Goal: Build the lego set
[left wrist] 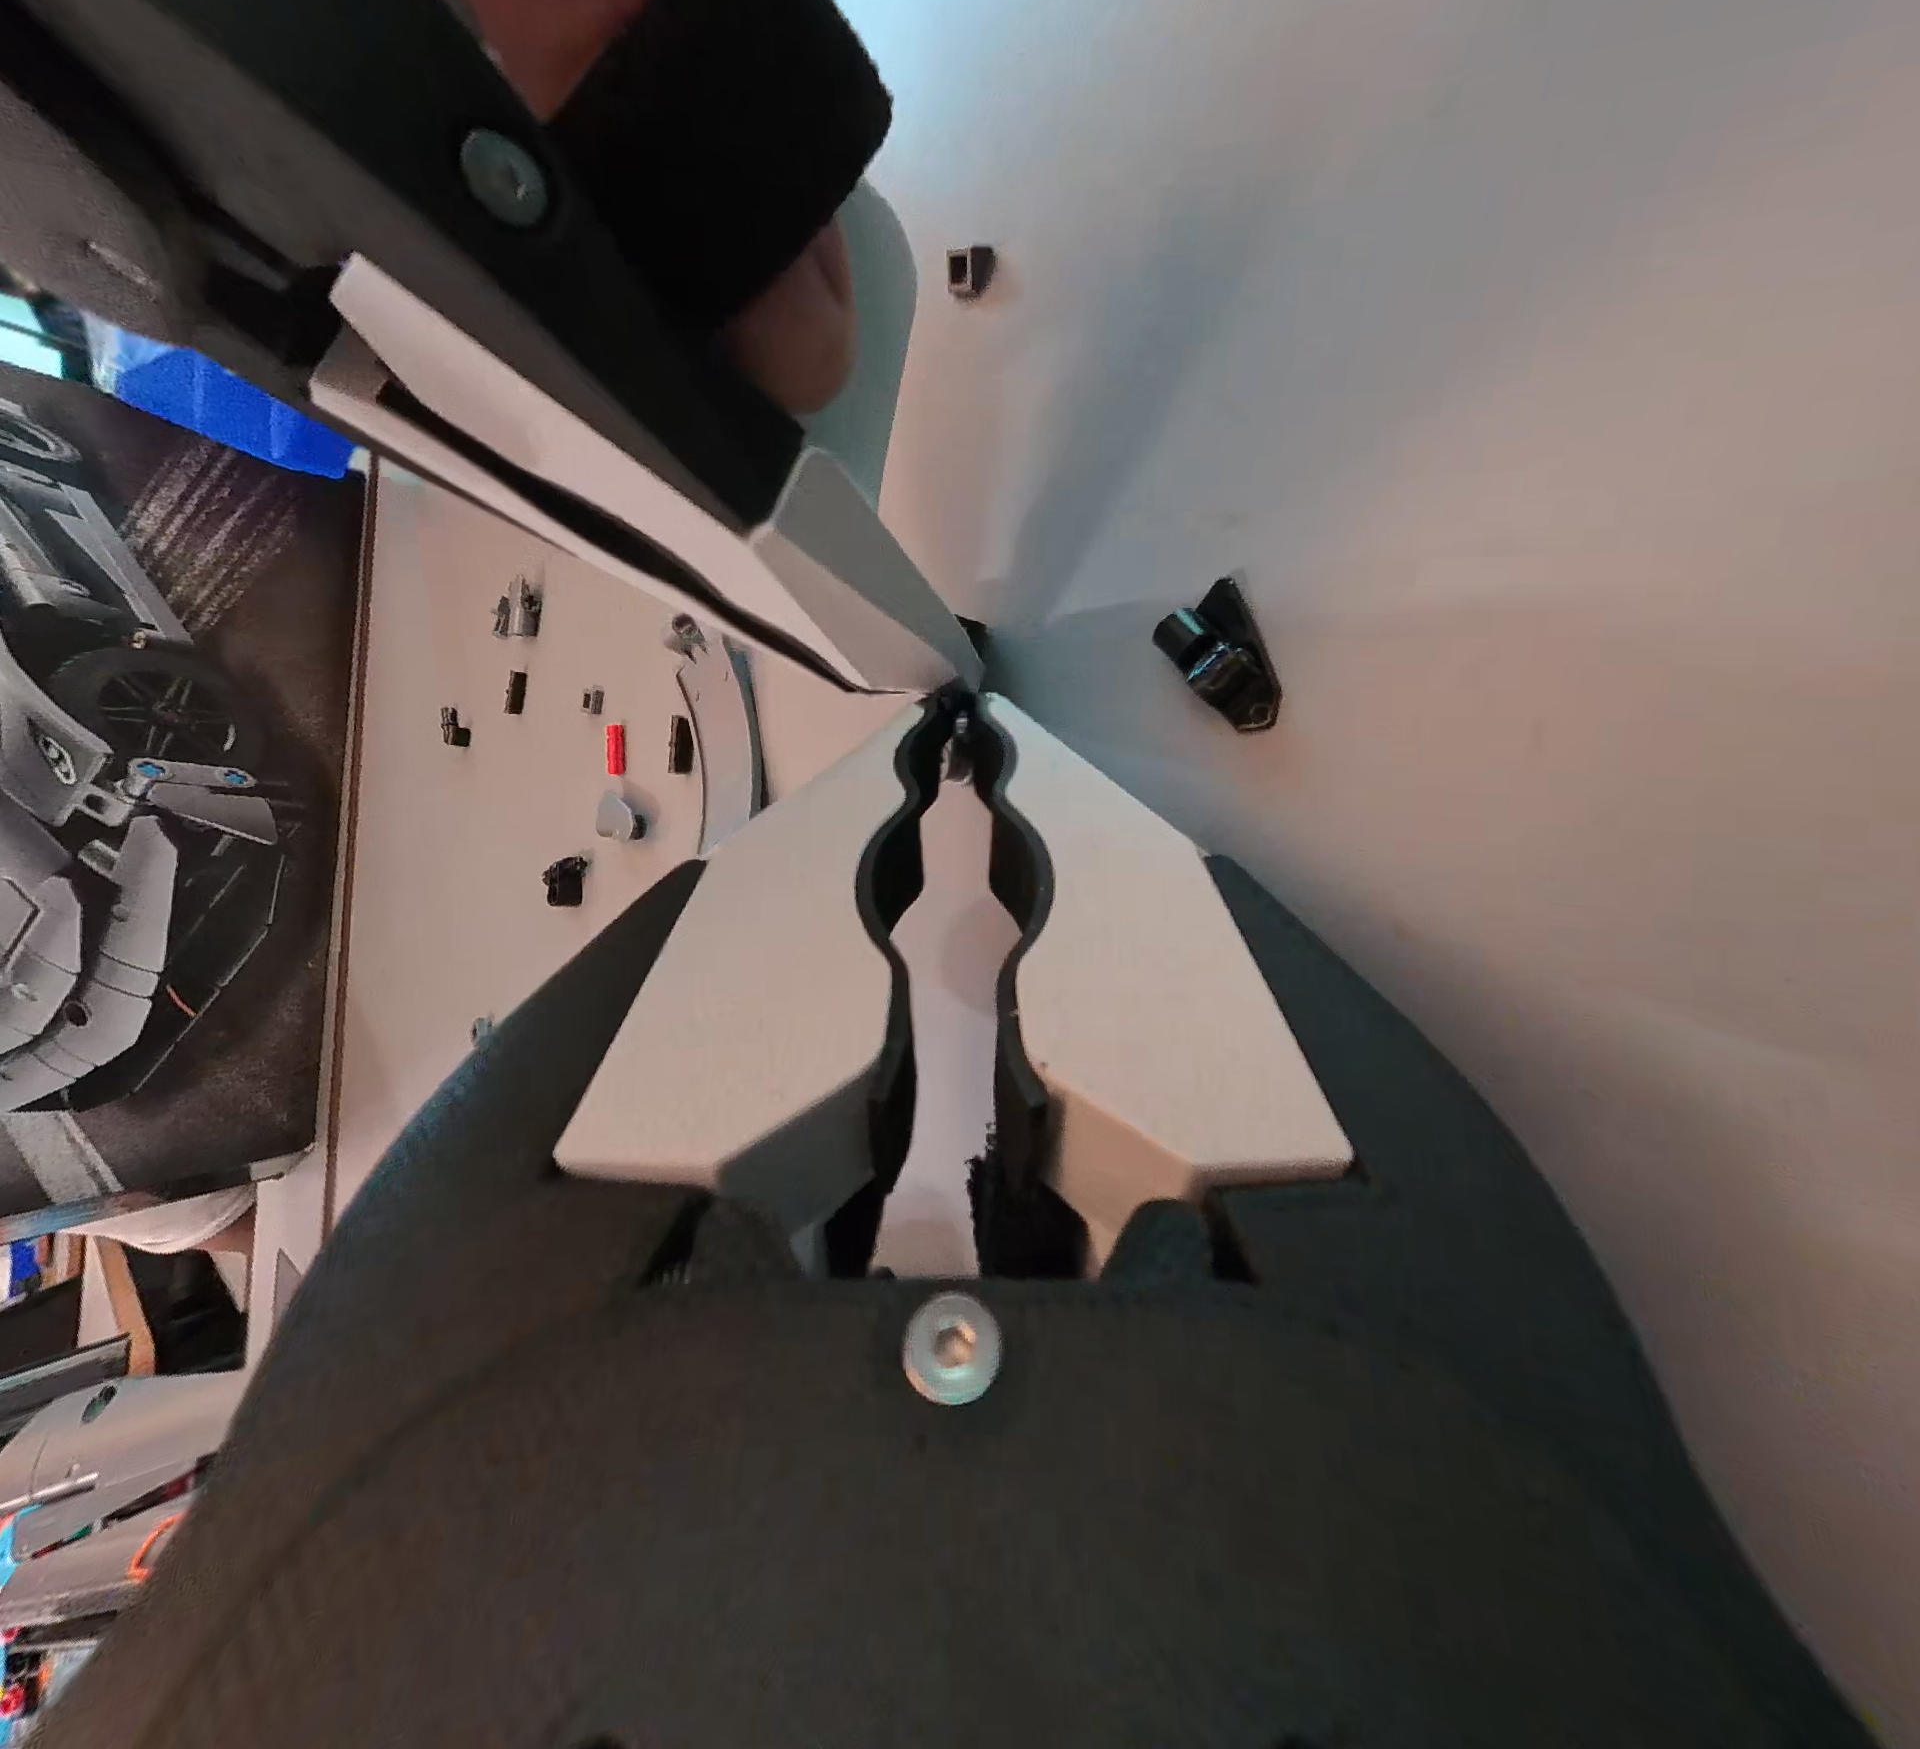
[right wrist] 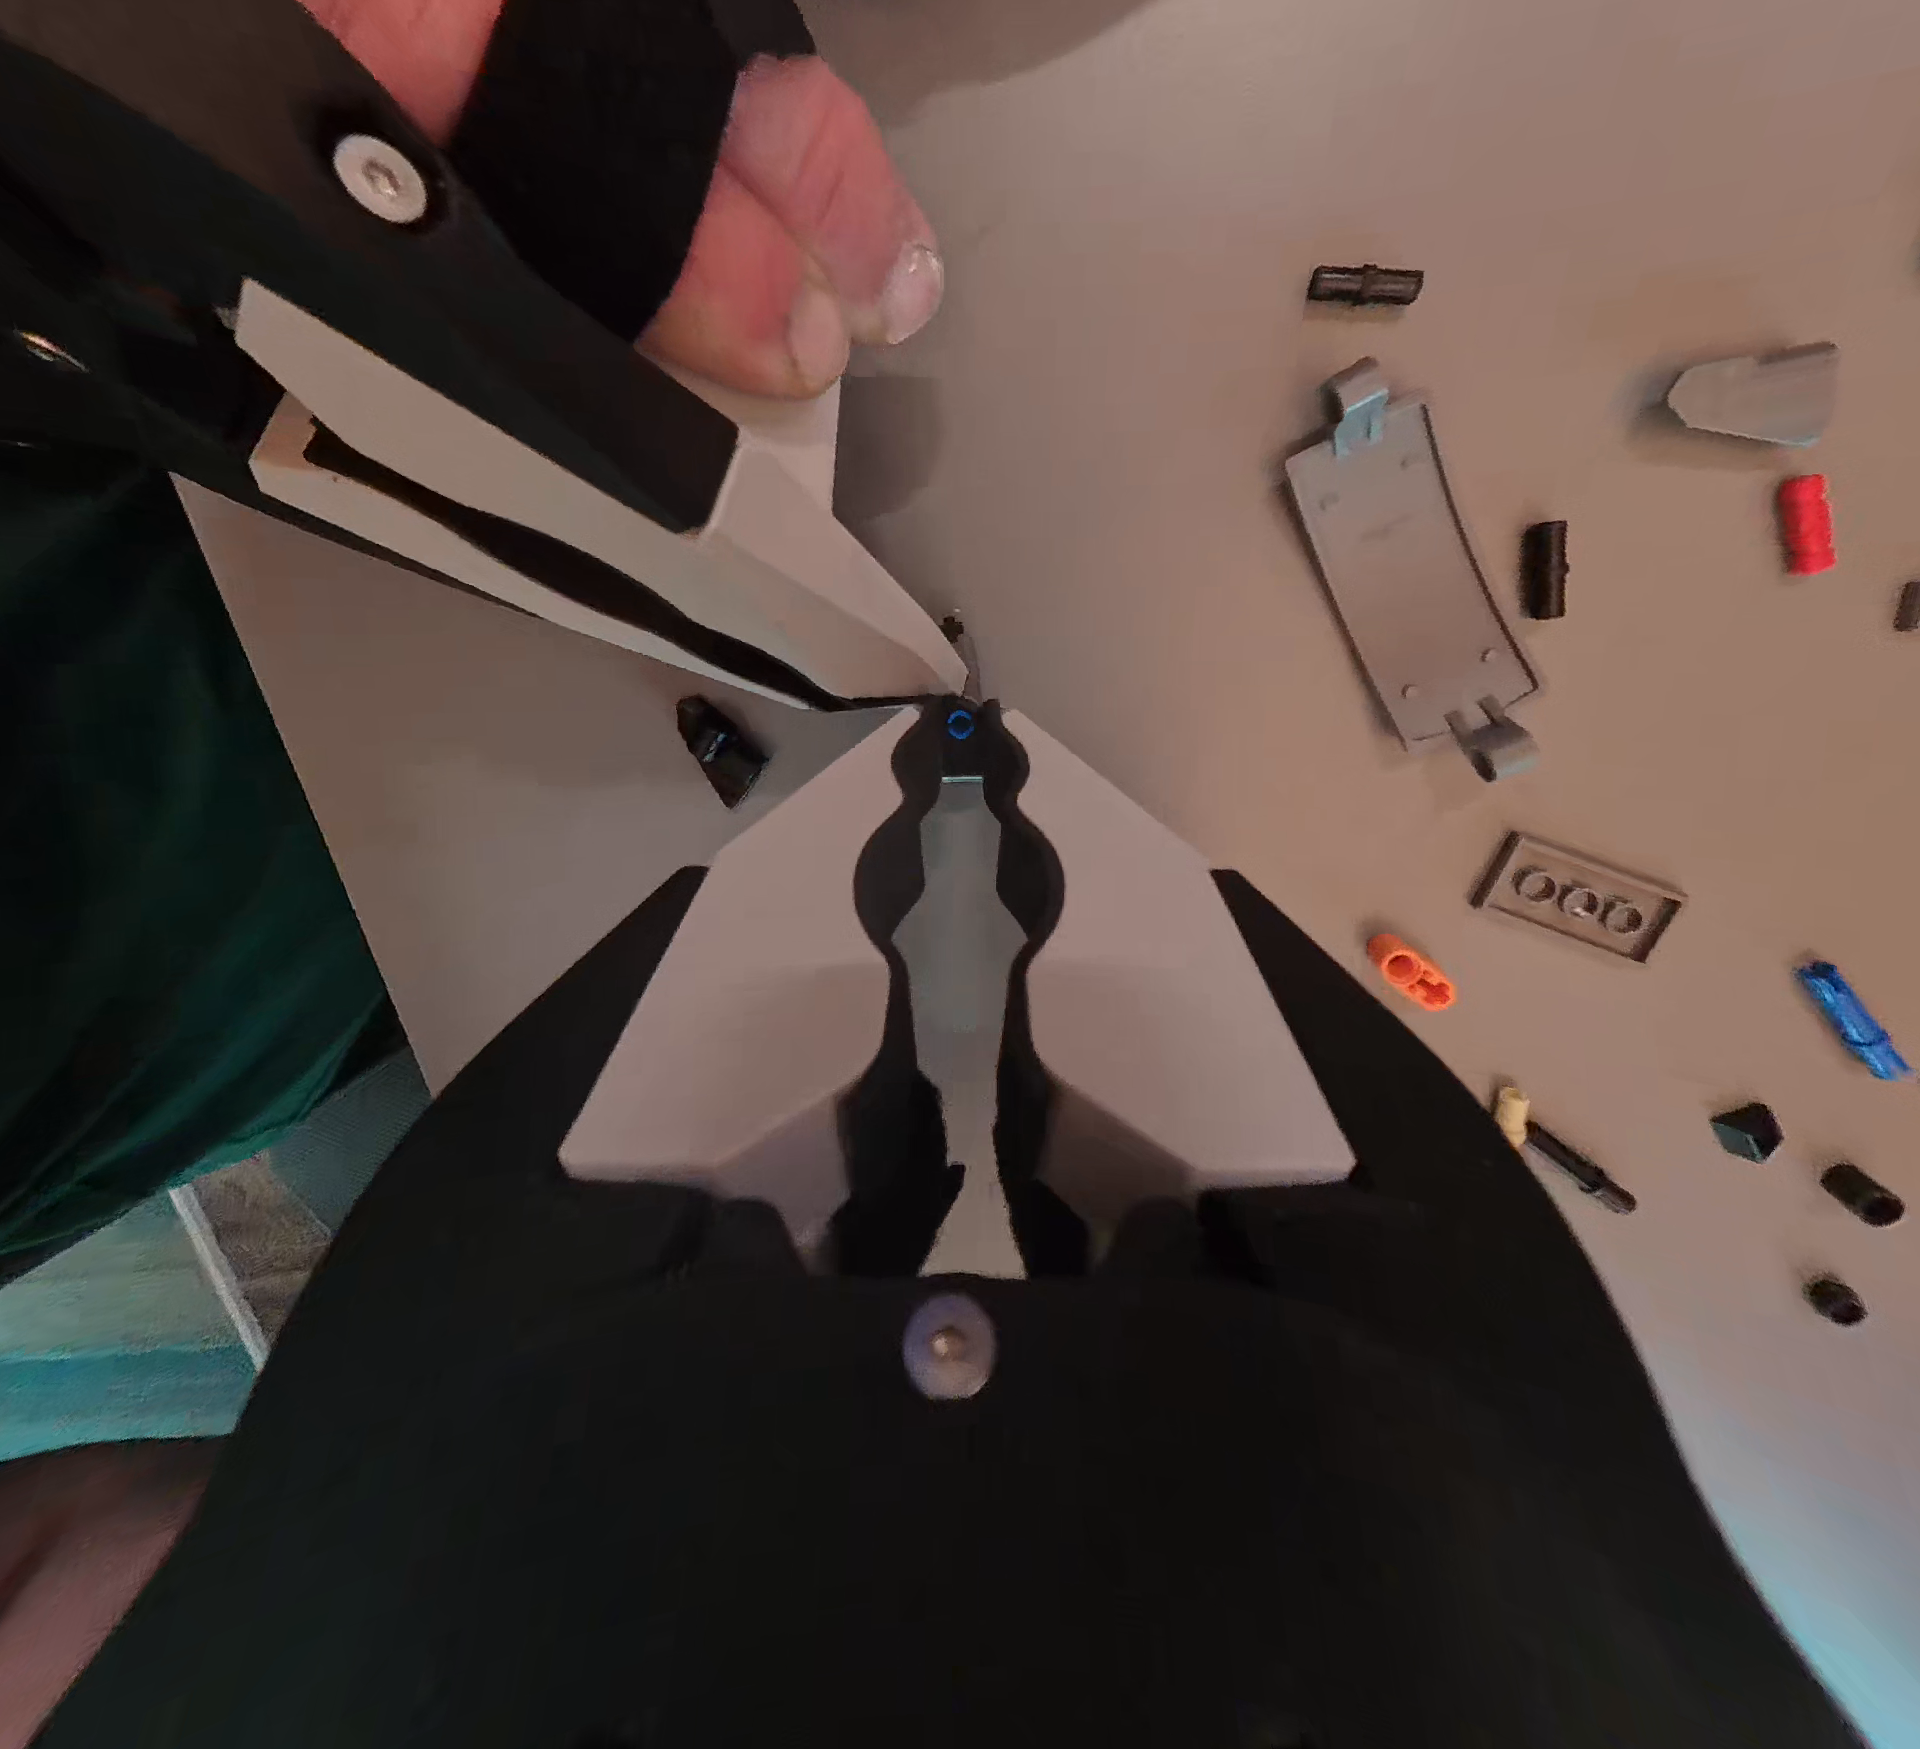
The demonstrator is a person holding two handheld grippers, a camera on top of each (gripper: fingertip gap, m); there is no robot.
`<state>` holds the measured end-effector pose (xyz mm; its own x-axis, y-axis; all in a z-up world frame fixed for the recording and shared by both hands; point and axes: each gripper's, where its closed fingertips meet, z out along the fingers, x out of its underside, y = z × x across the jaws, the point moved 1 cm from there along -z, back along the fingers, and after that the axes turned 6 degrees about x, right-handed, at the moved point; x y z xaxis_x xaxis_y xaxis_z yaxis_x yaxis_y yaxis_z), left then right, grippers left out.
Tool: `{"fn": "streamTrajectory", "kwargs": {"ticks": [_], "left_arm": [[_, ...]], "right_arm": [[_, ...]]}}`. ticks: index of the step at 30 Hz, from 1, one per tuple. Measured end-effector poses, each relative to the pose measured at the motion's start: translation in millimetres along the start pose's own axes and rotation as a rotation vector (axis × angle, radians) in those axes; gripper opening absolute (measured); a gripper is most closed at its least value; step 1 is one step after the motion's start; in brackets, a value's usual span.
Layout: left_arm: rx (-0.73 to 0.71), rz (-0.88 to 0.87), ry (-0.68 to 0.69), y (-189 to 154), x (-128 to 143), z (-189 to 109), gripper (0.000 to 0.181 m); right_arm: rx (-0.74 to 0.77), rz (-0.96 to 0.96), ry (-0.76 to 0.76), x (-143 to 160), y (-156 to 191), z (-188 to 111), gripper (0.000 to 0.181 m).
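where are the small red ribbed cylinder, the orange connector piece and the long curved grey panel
small red ribbed cylinder [right wrist: 1805, 523], right wrist view, middle of its ribbed side
orange connector piece [right wrist: 1411, 973], right wrist view, its round end
long curved grey panel [right wrist: 1405, 565], right wrist view, centre of its flat face
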<state>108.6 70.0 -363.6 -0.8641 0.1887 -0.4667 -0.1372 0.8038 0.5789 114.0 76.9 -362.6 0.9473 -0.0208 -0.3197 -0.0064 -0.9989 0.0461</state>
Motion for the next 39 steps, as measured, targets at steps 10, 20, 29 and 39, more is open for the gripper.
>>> {"fn": "streamTrajectory", "kwargs": {"ticks": [10, 20, 29, 39], "left_arm": [[-0.176, -0.050, -0.116, 36, -9, -28, 0.039], [-0.376, -0.162, -0.253, 82, -5, -68, 0.044], [-0.505, -0.225, -0.323, 111, 8, -99, 0.039], [-0.593, -0.251, -0.380, 128, 15, -121, 0.035]], "right_arm": [[0.088, 0.115, -0.309, -20, -17, -41, 0.005], [0.038, 0.134, -0.681, -68, -16, -79, 0.005], [-0.132, 0.190, -1.015, -91, -22, -111, 0.005], [-0.404, 0.225, -1.193, -108, -12, -124, 0.006]]}}
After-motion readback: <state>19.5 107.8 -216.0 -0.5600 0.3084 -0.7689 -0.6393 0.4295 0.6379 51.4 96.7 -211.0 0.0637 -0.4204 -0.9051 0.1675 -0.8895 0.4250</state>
